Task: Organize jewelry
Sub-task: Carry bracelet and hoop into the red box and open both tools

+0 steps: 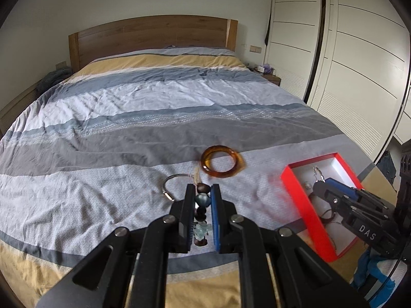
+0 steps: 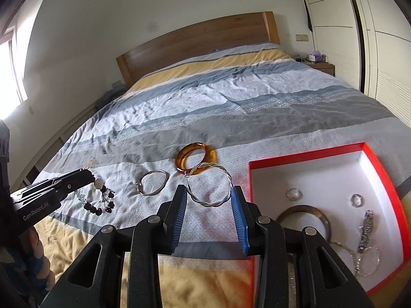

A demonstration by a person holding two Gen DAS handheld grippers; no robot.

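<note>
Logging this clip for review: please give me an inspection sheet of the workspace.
Surface: striped duvet, wrinkled.
Job's things: red box holding rings and chains; amber bangle and silver bangle lying on the duvet.
Clutter: nothing seen.
Grippers: left gripper shut on beaded bracelet; right gripper holds twisted silver hoop between its fingers.
Cables: black cable by the box.
Surroundings: wooden headboard, white wardrobe, nightstand.

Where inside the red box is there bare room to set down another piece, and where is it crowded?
The red box is bare along its far side, between the far wall and the two rings. Its near right corner is crowded: a dark bangle, a chain and a thin hoop lie close together.
</note>
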